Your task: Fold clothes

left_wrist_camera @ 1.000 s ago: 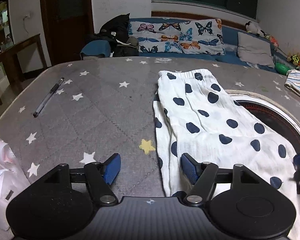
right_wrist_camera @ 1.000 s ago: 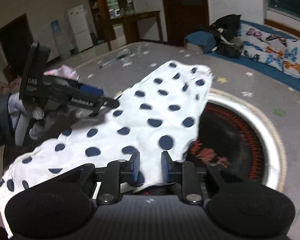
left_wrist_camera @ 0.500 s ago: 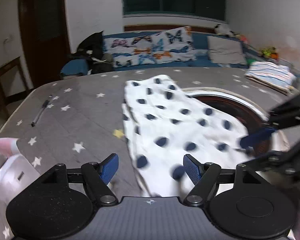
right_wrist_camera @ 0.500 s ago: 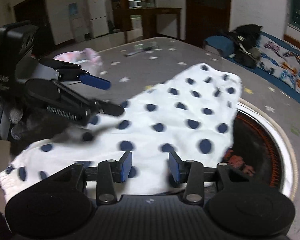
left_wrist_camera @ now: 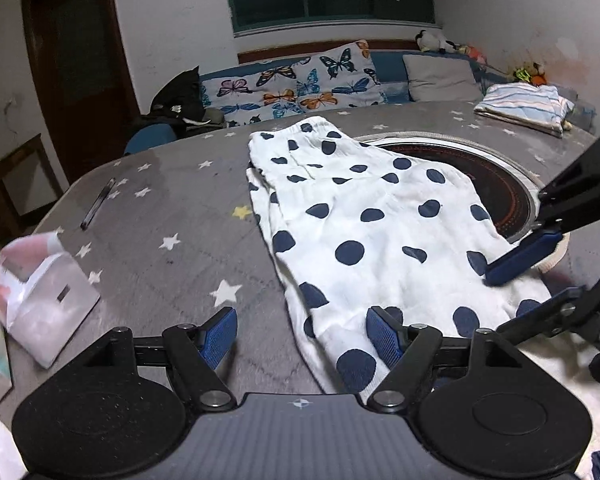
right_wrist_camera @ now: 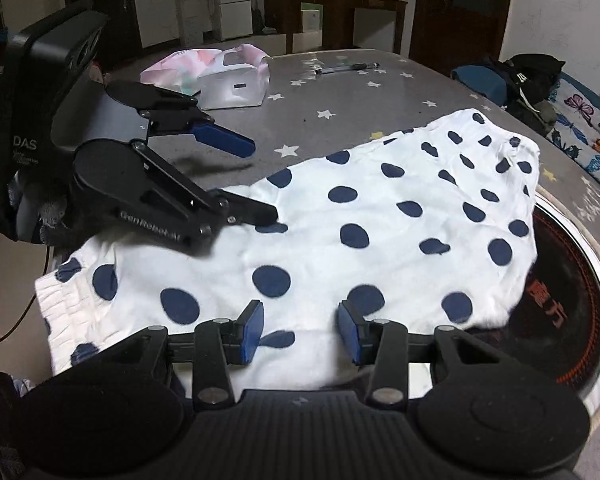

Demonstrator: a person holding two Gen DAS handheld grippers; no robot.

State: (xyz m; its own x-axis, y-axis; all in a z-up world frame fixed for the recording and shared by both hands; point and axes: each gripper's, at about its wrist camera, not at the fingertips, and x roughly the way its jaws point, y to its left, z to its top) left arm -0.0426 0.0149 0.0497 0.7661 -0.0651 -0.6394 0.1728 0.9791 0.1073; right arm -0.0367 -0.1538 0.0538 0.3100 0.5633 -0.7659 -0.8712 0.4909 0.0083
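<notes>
Your left gripper (left_wrist_camera: 302,334) is spread wide, holding nothing. Its left finger hangs over the bare grey star-print tablecloth (left_wrist_camera: 172,216), and its right finger sits at the near left edge of the white garment with navy dots (left_wrist_camera: 372,232). From the right wrist camera you can see the same left gripper (right_wrist_camera: 256,178) from the side, with one blue-padded finger raised clear above the tablecloth (right_wrist_camera: 340,92) and the other resting low on the garment (right_wrist_camera: 380,232), nothing pinched between them.

Your right gripper (right_wrist_camera: 300,330) is also released, its two blue pads parted over the near edge of the garment with cloth showing in the gap but not clamped. In the left wrist view the right gripper (left_wrist_camera: 540,280) reaches in from the right side, one blue finger lying on top of the fabric and the other lower down beside it.

The garment lies spread flat on the table, running from the near edge away toward the far side, with its far gathered end near the middle of the table. Its right part drapes over the round black inset with a pale rim (left_wrist_camera: 496,192) set into the tabletop.

A pen (left_wrist_camera: 98,204) lies on the tablecloth well off to the left of the garment. A pale plastic bag (left_wrist_camera: 40,288) sits at the table's near left edge. A folded striped cloth (left_wrist_camera: 524,106) rests at the far right of the table.
</notes>
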